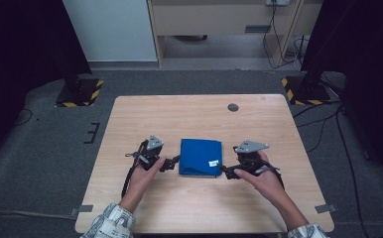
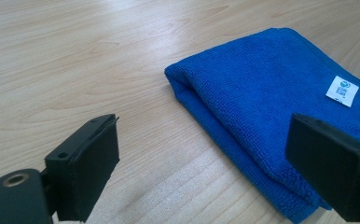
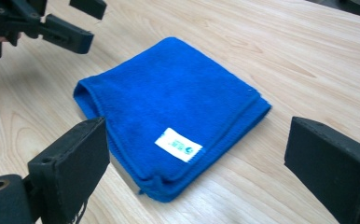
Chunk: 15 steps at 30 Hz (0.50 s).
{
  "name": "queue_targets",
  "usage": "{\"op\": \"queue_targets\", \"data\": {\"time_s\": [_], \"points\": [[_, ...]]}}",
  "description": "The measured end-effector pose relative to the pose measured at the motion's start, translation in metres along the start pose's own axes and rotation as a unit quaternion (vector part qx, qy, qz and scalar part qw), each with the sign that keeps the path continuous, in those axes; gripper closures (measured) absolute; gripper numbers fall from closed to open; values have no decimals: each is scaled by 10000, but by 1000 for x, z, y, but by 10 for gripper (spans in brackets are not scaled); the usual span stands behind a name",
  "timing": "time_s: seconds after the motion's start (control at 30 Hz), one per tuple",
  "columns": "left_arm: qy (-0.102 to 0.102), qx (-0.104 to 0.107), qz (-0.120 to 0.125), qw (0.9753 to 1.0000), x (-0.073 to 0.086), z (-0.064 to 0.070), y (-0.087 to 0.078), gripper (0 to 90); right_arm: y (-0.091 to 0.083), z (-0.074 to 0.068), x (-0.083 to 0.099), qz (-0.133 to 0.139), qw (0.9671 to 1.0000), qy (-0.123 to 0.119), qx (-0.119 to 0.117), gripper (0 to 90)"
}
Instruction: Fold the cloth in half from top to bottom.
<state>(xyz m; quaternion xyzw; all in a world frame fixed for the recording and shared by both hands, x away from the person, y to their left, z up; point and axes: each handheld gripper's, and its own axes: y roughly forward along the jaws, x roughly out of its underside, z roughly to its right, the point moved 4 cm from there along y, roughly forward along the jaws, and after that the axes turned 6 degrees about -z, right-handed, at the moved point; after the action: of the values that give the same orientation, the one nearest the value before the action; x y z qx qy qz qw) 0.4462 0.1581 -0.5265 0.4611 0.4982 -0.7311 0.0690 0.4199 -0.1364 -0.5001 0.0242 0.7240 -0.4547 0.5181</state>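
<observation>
Between 2 wide-open grippers, left (image 1: pixel 172 162) and right (image 1: pixel 225 170), folded blue cloth (image 1: pixel 200 156), underside hidden.

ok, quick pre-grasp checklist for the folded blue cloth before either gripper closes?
1. Folded blue microfibre cloth flat on the light wooden table: ok.
2. Left gripper jaws open: ok.
3. Right gripper jaws open: ok.
4. Cloth edge between left jaws: not ok, the cloth's corner lies ahead of them.
5. Cloth edge between right jaws: cannot tell.
6. White label facing up: ok.
</observation>
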Motion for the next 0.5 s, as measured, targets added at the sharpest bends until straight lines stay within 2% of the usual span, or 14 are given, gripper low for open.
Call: {"op": "queue_targets", "data": {"time_s": [0.23, 0.5], "points": [[48, -12, -16, 10000, 0, 1, -1, 93, -8, 11, 4, -45, 9998, 145, 149, 67], [219, -91, -192, 9995, 7, 1, -1, 89, -11, 24, 19, -123, 9991, 305, 262, 71]]}}
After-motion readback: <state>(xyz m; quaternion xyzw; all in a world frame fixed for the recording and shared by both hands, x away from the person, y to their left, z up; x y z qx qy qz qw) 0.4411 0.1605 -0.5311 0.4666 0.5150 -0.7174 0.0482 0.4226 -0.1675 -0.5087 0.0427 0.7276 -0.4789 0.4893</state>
